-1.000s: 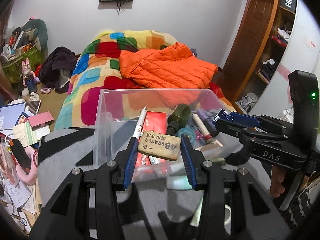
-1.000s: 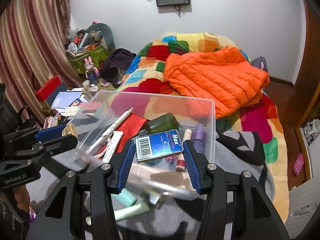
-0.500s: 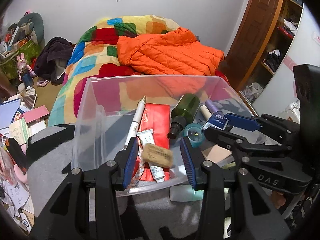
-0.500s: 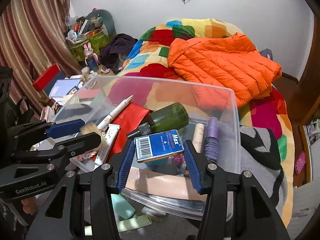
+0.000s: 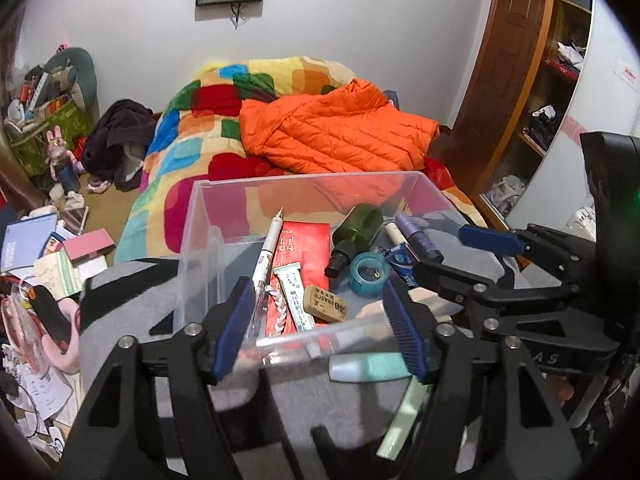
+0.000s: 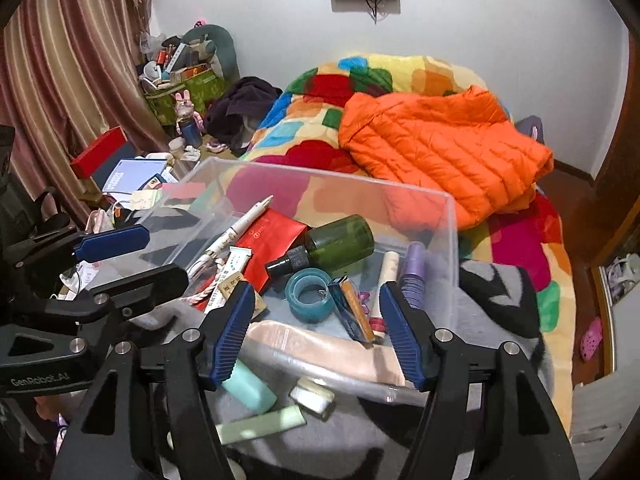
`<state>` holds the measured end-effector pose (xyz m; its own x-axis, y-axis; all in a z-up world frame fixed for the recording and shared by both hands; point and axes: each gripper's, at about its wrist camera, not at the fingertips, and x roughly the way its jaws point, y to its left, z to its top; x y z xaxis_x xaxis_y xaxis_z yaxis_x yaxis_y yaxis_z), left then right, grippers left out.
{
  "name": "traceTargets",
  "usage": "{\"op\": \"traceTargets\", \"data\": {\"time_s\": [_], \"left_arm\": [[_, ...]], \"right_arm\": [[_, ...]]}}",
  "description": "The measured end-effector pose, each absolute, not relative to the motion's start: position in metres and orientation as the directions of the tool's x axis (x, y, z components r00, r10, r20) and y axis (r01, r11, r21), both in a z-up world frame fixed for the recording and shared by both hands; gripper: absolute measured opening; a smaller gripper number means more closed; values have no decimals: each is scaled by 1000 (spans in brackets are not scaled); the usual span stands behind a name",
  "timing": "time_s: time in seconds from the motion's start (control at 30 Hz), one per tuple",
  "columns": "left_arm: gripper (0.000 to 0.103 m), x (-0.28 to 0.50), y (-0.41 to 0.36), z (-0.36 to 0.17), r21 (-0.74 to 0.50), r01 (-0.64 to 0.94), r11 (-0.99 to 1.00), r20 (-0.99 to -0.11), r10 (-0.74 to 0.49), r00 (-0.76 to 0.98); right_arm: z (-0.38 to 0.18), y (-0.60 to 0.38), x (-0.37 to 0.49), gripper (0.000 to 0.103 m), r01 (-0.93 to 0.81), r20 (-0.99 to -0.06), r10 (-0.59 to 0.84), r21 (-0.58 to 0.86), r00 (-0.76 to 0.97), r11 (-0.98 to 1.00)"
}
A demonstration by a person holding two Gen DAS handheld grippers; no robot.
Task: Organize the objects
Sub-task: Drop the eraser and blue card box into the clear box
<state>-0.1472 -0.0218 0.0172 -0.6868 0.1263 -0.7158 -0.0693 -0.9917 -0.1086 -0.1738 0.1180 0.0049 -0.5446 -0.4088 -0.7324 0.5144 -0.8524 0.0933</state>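
The left tool [image 5: 320, 332] is hanging with jaws apart and empty, having just been opening; the eraser [image 5: 325, 303] is lying in the clear bin [image 5: 192, 240] beside the tube; the right tool [image 6: 316, 330] is likewise gaping, just opened, the blue box [image 6: 352, 308] lying inside near the tape roll [image 6: 309, 295].

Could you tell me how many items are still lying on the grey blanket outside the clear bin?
3 visible: mint tube, pale green strip, small tin, all before the bin. Others may be hidden.
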Motion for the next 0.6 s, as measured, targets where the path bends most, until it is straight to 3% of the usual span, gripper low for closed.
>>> {"op": "traceTargets", "data": {"time_s": [0.07,0.33,0.6], "left_arm": [[74,-137,-20,21,-88,-64,-994,-706,108,-700],[74,-104,-15,18,-92,-63,-994,-713,110,-692],[74,-80,-14,-5,-121,-44,-992,-743,120,-658]], "right_arm": [[11,123,-165,73,511,-716,-410,87,-565,-855],[21,139,-140,74,508,-693,-417,85,-588,-857],[-9,148,-127,74,485,-728,-398,103,-558,-868]]}}
